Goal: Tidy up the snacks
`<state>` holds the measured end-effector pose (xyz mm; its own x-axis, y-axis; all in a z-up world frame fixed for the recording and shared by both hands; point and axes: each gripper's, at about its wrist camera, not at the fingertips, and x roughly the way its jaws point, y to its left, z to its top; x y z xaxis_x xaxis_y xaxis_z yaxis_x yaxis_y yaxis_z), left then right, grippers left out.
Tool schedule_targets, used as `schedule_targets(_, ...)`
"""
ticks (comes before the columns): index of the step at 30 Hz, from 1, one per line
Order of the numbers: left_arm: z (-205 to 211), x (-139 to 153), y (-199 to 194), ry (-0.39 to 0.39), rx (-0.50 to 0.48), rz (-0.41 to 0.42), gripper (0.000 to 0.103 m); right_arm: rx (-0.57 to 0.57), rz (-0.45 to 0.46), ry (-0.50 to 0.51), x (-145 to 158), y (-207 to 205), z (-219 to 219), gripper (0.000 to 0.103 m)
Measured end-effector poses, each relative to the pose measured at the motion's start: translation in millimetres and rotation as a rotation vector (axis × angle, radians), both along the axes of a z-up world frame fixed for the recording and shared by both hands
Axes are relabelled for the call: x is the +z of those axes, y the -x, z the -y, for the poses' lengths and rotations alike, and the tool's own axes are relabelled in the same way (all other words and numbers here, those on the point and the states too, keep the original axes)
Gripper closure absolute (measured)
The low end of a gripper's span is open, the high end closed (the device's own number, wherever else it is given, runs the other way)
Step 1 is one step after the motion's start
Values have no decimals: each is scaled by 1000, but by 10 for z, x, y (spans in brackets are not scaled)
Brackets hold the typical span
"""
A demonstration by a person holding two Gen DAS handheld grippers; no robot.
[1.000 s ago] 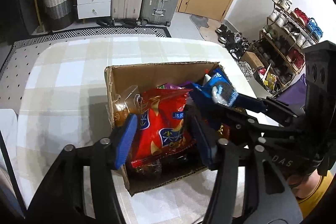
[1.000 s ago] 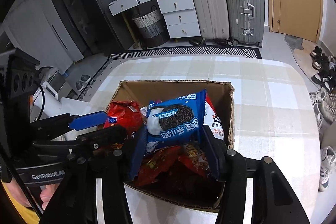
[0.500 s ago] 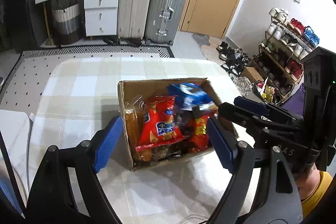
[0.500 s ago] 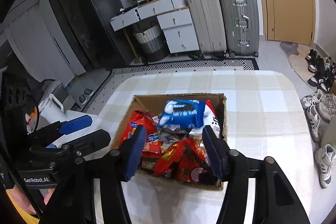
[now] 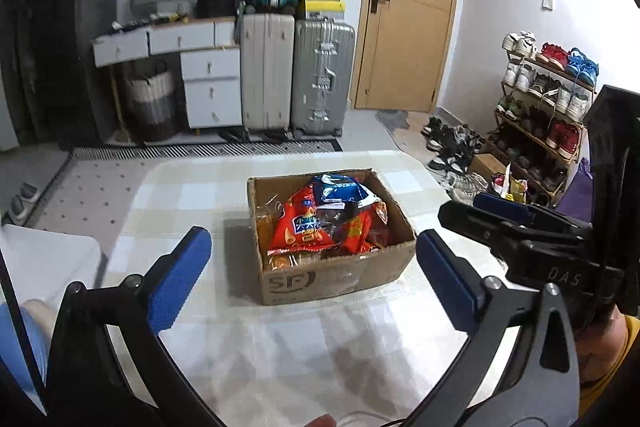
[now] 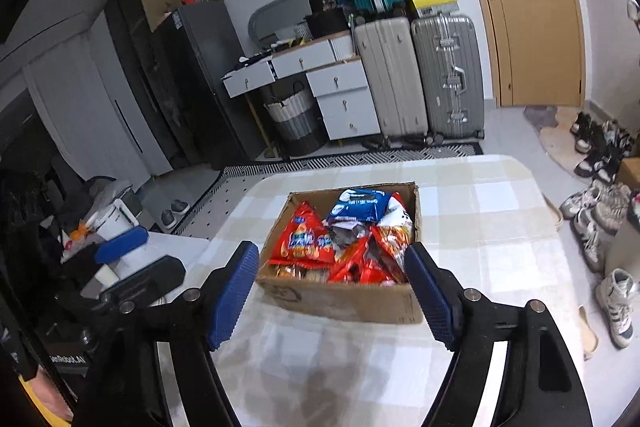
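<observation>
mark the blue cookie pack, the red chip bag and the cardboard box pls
blue cookie pack (image 6: 362, 205), right wrist view, middle of its blue face.
red chip bag (image 5: 302, 227), left wrist view, on its blue label.
cardboard box (image 5: 320, 281), left wrist view, its near outer wall.

Black left gripper (image 5: 314, 273), blue ribbed pads (image 5: 180, 283), silver screws, yellow sleeve

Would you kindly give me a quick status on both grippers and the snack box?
Left gripper open, empty. Right gripper open, empty. Cardboard box on table, full of snack bags, blue cookie pack on top. Nothing between fingers and box.
</observation>
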<state>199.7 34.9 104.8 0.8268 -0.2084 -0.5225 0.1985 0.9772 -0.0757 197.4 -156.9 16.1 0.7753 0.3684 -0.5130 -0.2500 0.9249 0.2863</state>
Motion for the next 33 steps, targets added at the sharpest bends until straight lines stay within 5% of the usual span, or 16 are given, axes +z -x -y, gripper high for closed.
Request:
schedule_targets(7,209,195,811,-70,47,91,1,-20,49,-47,22,631,64,18)
schedule_targets(22,0,501,2734,5,139,142,1,-10,168,-91,323,1899,-21,13)
schedule_targets(27,-229,343,3011,41,143,121,1,-21,203,-32,246,2148,-190,13)
schedule_targets(33,-337,-84,2825,0,193,147,1,-38,211,27,-188,2100,-272,9)
